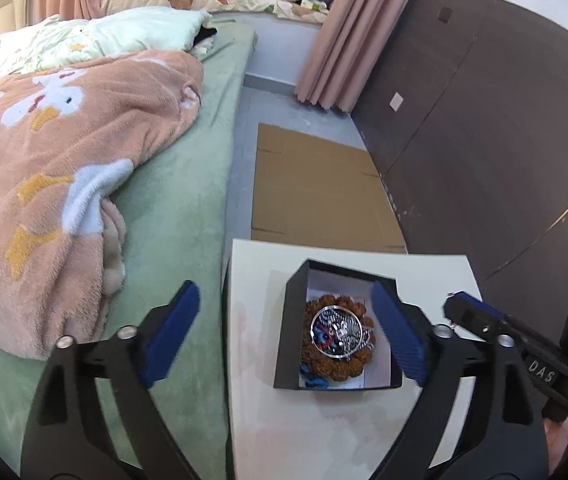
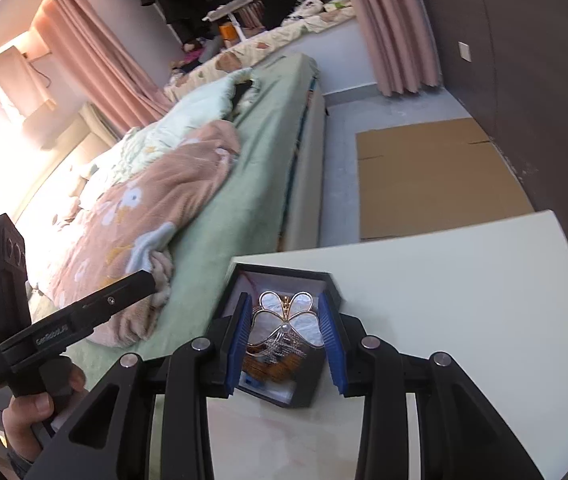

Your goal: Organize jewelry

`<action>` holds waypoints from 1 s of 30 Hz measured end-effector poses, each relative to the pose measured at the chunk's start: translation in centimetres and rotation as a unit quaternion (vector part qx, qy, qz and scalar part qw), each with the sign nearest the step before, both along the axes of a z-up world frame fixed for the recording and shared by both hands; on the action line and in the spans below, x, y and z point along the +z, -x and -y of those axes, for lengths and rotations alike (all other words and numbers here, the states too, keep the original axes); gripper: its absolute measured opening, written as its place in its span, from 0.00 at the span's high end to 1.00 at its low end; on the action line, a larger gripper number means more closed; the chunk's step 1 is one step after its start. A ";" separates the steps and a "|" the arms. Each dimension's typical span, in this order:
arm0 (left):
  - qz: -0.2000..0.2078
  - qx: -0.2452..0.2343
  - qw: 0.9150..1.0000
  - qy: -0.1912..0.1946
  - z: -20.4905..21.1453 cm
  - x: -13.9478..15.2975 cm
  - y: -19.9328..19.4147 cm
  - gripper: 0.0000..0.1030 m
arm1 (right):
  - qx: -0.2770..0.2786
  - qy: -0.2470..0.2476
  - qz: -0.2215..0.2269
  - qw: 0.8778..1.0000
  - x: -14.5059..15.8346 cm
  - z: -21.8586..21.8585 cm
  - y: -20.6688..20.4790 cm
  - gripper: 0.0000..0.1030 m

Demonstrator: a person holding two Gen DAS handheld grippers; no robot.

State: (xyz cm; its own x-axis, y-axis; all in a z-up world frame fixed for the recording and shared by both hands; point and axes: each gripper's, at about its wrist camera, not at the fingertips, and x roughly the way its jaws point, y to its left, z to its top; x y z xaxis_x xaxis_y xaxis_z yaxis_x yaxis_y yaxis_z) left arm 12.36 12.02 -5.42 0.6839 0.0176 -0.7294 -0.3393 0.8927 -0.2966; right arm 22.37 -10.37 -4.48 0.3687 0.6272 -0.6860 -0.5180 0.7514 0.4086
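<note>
A black open box (image 1: 290,320) stands on a pale small table (image 1: 252,420). It holds a brown beaded bracelet (image 1: 314,364), a silver bangle (image 1: 337,331) and tangled chains. My left gripper (image 1: 284,334) is open and empty, with its fingers astride the box's left part. In the right wrist view the box (image 2: 304,396) sits under my right gripper (image 2: 286,344), which is shut on a gold butterfly hair clip (image 2: 288,318) with pearly wings, held just above the box. The right gripper's tip also shows in the left wrist view (image 1: 468,312).
A bed with a green sheet (image 1: 176,208) and a peach duck blanket (image 1: 56,176) lies left of the table. Flat cardboard (image 1: 316,188) lies on the floor beyond it. A dark wall panel (image 1: 484,140) runs along the right. Pink curtains (image 1: 340,32) hang behind.
</note>
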 end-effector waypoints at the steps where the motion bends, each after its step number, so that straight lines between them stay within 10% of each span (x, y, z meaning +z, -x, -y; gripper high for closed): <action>1: 0.004 0.002 1.000 -0.002 -0.3 0.2 0.1 0.09 | 0.004 -0.006 0.001 1.000 0.0 -0.5 0.0 0.67; 4: 0.008 0.010 1.000 0.000 -0.9 0.4 0.3 0.08 | 0.012 -0.026 -0.002 1.000 -0.3 -1.8 0.0 0.62; 7: 0.009 0.019 1.000 0.006 -1.8 0.3 0.5 0.08 | 0.007 -0.047 -0.009 0.999 -0.4 -1.9 -0.2 0.11; 30: 0.025 -0.042 0.998 -0.044 5.2 2.3 2.3 0.05 | -0.073 0.005 0.001 0.997 2.4 8.4 2.2 0.07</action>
